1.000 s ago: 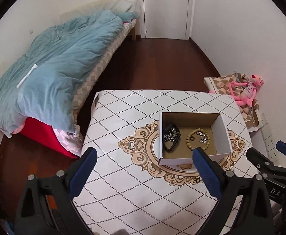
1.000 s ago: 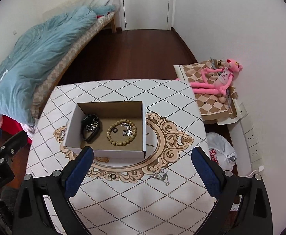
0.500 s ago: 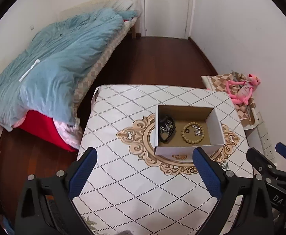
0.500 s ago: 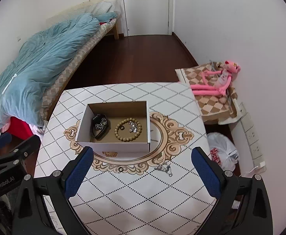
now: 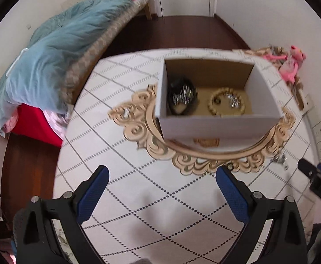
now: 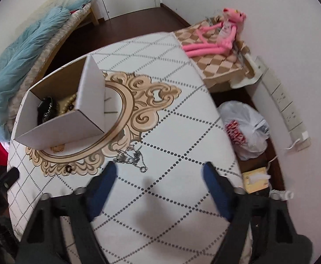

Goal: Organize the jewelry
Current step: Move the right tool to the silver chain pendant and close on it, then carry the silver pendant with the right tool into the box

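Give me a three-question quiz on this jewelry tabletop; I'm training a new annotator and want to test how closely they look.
1. True or false: the silver chain lies inside the cardboard box.
2. Which item in the box is nearest its left wall in the left wrist view? A) the beaded bracelet B) the black piece with silver chain C) a watch
3. Fill in: the small dark ring lies on the ____, in front of the box.

Key
1. False: it lies on the tablecloth, outside the box, just ahead of the right gripper, whose jaws have just been closing with nothing between them.
2. B
3. tablecloth
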Demonstrator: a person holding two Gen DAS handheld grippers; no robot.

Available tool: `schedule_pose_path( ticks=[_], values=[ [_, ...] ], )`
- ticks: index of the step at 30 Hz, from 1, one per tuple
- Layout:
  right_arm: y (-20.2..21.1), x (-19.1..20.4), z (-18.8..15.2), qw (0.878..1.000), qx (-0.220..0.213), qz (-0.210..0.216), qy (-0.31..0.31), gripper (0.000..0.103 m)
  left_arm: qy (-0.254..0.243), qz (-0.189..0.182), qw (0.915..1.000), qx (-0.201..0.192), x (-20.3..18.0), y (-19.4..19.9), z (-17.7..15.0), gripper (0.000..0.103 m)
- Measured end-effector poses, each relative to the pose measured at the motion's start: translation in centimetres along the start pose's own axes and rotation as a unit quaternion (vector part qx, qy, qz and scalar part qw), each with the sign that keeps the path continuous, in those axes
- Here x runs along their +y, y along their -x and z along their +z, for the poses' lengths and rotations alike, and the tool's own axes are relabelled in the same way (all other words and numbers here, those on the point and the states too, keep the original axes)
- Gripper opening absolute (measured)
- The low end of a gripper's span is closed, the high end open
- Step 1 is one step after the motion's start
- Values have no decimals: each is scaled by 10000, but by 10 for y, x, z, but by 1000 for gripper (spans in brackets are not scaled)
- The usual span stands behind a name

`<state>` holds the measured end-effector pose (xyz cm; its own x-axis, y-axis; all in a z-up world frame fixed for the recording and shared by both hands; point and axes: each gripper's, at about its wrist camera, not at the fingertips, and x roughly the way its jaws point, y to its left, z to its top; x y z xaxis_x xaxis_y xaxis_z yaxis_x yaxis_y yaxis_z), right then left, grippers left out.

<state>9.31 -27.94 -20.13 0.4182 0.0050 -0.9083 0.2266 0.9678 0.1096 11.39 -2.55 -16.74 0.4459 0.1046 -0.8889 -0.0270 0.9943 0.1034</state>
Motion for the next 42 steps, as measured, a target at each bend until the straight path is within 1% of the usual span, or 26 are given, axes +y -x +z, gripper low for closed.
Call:
schedule_pose_path(
  ticks=[3,5,7,8,10,11,12,14,15,16,17,18,19,22,26,28,31,32,33,34,36,38,39,41,42],
  values=[
    [-14,1,0,9999,1,113,111,71,28,39,9998,184,-1,-15,-5,99],
    [-20,9,-1,9995,-50,131,298,70,17,93,9997,221,-1,-21,-7,99],
    [-23,20,-3,9984,-160,168,521,67,8,130,9995,271,0,-26,-9,99],
    [-23,28,-3,9974,-229,172,657,63,5,147,9994,301,0,-29,-10,99],
    [-23,42,-3,9947,-346,177,956,61,-3,175,9992,370,1,-34,-11,99],
    [-24,50,-3,9932,-389,163,1087,58,0,183,9991,383,1,-36,-11,99],
    [-26,56,-3,9917,-424,139,1202,51,4,195,9990,397,2,-37,-11,99],
    [-32,66,-3,9895,-424,44,1380,46,10,207,9989,432,2,-41,-11,99],
    [-37,69,-3,9891,-385,11,1423,39,12,210,9988,439,2,-42,-12,99],
    [-43,71,-3,9891,-314,-26,1436,34,9,212,9988,443,2,-43,-12,99],
    [-44,73,-4,9881,-389,-132,1483,27,0,218,9987,453,2,-43,-12,99],
    [-46,74,-4,9872,-411,-170,1529,13,-5,210,9987,461,1,-44,-12,99],
    [-47,73,-4,9881,-389,-146,1484,13,-11,189,9987,472,0,-45,-12,99],
    [-39,63,-2,9909,-562,-90,1222,13,-21,41,9985,545,-7,-47,-12,99],
    [-19,41,4,9943,-755,-6,759,13,-79,-342,9981,509,-27,-47,-12,99],
    [-14,32,7,9948,-792,-52,643,13,-105,-578,9967,563,-39,-52,-11,98],
    [-10,22,9,9955,-774,-77,543,13,-232,-770,9954,514,-58,-54,-11,97],
    [-9,20,9,9955,-776,-95,540,13,-289,-782,9954,471,-62,-54,-11,86],
    [-8,19,9,9955,-774,-102,540,13,-358,-782,9954,431,-67,-54,-10,77],
    [-8,18,9,9955,-773,-120,540,13,-421,-775,9952,414,-71,-54,-10,61],
    [-6,17,7,9954,-775,-129,544,13,-441,-810,9952,320,-73,-54,-10,52],
    [-3,18,5,9953,-790,-137,550,13,-480,-841,9950,232,-74,-54,-7,32],
    [-2,17,5,9952,-803,-137,543,13,-506,-853,9949,203,-75,-54,-6,27],
    [-2,17,5,9953,-805,-129,518,13,-527,-876,9946,171,-76,-54,-5,14],
    [-2,18,4,9954,-802,-123,510,13,-524,-885,9946,157,-76,-55,-4,11]
  ],
)
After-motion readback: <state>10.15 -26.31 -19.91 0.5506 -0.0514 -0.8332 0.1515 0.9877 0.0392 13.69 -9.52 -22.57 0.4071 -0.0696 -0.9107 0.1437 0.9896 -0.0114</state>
